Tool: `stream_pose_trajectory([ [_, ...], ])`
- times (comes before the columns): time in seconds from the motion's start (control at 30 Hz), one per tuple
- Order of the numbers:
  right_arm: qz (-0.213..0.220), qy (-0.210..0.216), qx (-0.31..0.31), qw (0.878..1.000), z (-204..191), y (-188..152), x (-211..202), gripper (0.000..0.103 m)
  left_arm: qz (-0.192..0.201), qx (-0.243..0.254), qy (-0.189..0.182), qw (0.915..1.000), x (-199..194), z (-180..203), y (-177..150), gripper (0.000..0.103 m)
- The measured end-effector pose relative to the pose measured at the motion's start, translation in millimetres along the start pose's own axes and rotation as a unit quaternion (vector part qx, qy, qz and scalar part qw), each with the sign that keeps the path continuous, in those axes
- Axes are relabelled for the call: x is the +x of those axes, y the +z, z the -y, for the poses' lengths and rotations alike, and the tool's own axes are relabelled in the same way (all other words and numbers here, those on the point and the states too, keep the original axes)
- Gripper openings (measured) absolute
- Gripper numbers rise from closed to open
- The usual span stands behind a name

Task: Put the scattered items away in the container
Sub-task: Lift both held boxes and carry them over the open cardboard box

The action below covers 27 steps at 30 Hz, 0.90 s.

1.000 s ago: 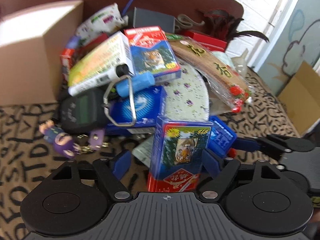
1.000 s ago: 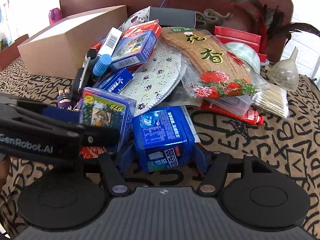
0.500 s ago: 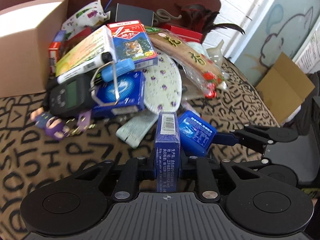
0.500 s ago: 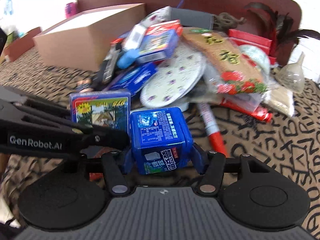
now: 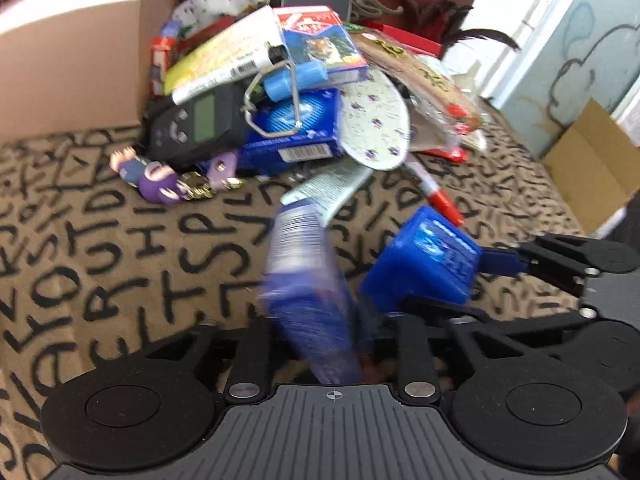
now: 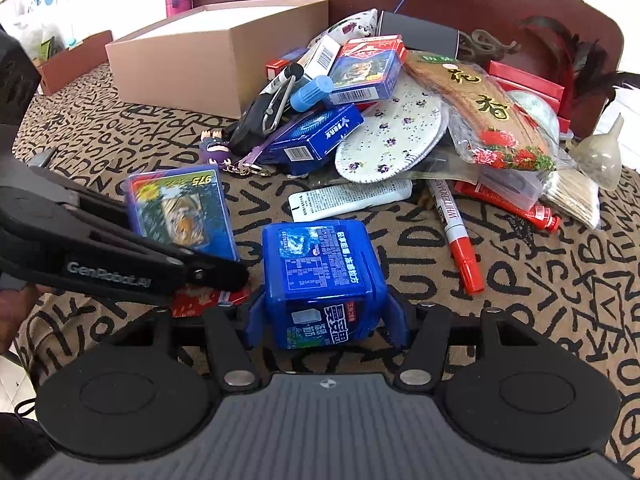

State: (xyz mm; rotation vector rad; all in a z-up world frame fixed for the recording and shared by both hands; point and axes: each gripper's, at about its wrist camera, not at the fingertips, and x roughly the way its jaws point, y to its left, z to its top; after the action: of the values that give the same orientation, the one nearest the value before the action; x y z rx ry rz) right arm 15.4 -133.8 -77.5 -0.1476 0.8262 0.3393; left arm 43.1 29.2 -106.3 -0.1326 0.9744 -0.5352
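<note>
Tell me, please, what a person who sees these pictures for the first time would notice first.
Probably the two blue boxes held up in front: the right gripper clamps a blue cube box, and the left gripper holds a tiger card pack. Behind them, a heap of clutter lies beside a cardboard box on the letter-patterned cloth.
</note>
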Motion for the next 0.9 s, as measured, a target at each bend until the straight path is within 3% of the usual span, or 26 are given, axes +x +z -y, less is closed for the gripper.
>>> stream_pose_trajectory([
  [0.23,-0.009,0.001,-0.005,1.000,-1.2,2.2,-0.4,0.063,0.002,-0.013,0.003,0.9999,-0.2,-8.5,-4.1,0.016],
  [0.37,-0.008,0.003,-0.009,1.000,0.4,2.6,-4.5,0.063,0.003,-0.007,0.009,0.9999,-2.8,-7.7,-5.3,0.026],
  [0.4,-0.007,0.003,-0.008,1.000,0.6,3.0,-5.8,0.063,0.004,-0.007,0.009,0.9999,-4.3,-7.8,-5.5,0.024],
  [0.43,-0.004,0.002,-0.009,1.000,0.7,3.6,-6.8,0.064,0.005,-0.006,0.009,0.9999,-6.3,-8.0,-5.9,0.015],
  [0.53,-0.003,0.001,-0.014,1.000,-0.4,5.5,-4.8,0.064,0.009,0.001,0.015,0.9999,-8.6,-8.0,-7.2,0.015],
  [0.6,-0.007,0.002,-0.017,1.000,-1.8,6.6,-1.6,0.064,0.011,-0.010,0.023,0.9996,-7.0,-11.1,-8.2,0.035],
  [0.63,-0.007,0.001,-0.018,1.000,-2.5,6.6,-1.1,0.064,0.012,-0.019,0.024,0.9995,-7.2,-13.0,-8.7,0.040],
  [0.7,-0.006,0.001,-0.020,1.000,-3.0,6.2,-0.6,0.064,0.013,-0.023,0.023,0.9994,-8.8,-15.2,-9.7,0.039],
  [0.73,-0.007,0.002,-0.021,1.000,-2.8,5.7,-0.2,0.063,0.013,-0.023,0.022,0.9994,-9.4,-15.8,-9.6,0.021],
  [0.77,-0.008,0.002,-0.023,1.000,-3.1,5.2,0.3,0.063,0.012,-0.023,0.019,0.9995,-9.7,-16.6,-9.3,0.015],
  [0.9,-0.009,-0.005,-0.040,0.999,-8.7,6.0,0.8,0.063,0.015,-0.027,0.019,0.9993,-13.1,-18.8,-9.1,0.014],
])
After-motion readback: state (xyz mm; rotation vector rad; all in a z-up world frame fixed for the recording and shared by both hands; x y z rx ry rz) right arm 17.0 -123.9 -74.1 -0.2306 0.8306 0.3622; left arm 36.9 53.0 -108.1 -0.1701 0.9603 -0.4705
